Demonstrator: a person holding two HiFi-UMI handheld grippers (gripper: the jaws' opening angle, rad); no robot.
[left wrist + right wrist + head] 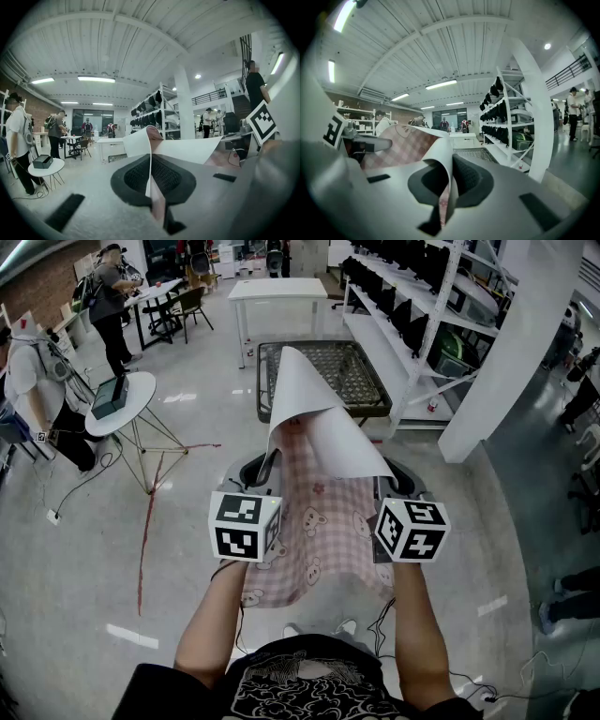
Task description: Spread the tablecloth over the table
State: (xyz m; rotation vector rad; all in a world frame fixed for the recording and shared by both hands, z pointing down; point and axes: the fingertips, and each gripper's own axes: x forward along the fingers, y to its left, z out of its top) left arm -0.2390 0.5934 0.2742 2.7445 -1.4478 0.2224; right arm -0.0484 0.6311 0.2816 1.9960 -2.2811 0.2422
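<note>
The tablecloth (319, 531) is pink-checked with small bears and has a white underside. It hangs in the air in front of the person, with its far end curled over so the white side (314, 423) shows. My left gripper (266, 465) is shut on the cloth's left edge, and in the left gripper view the thin edge (151, 185) runs between the closed pads. My right gripper (386, 487) is shut on the right edge, with the cloth (443, 187) folded between its pads. Both grippers are held about level, side by side.
A wire-mesh frame (361, 381) lies on the floor just beyond the cloth. A white rectangular table (278, 289) stands further back, a round side table (131, 395) at left. Shelving (412, 315) and a white pillar (511, 352) stand at right. People stand at far left.
</note>
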